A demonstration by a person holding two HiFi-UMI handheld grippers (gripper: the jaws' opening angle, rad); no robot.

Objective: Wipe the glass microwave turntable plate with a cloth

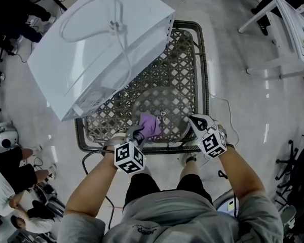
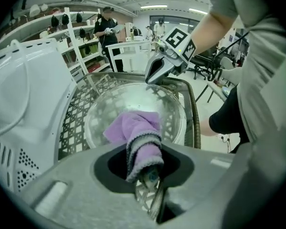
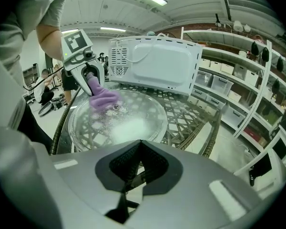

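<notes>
Head view first: glass plate (image 1: pixel 164 103) lies flat on the near part of a lattice table (image 1: pixel 192 59); a white microwave (image 1: pixel 101 44) takes up the far left of that table. Purple cloth (image 1: pixel 151 124) sits on the plate's near edge, and the left gripper (image 1: pixel 138 133) is clamped on it; right gripper (image 1: pixel 194 119) has its tips at the plate's right rim.

Left gripper view: jaws are pinched tight on a fold of the purple cloth (image 2: pixel 133 128), the rest of it spread on the glass plate (image 2: pixel 174 111) just beyond; left gripper (image 2: pixel 150 175) itself is low over the near rim. Right gripper (image 2: pixel 151 76) points down at the far rim; microwave (image 2: pixel 24 109) fills the left side.

Right gripper view: right gripper (image 3: pixel 139 147) has its jaws closed together with nothing I can see between them, sitting right at the plate's near edge; can't tell if they actually nip the rim. Glass plate (image 3: pixel 133 123) looks speckled and wet; the cloth (image 3: pixel 103 98) rests on its far left part under the left gripper (image 3: pixel 90 79); microwave (image 3: pixel 157 63) is behind.
</notes>
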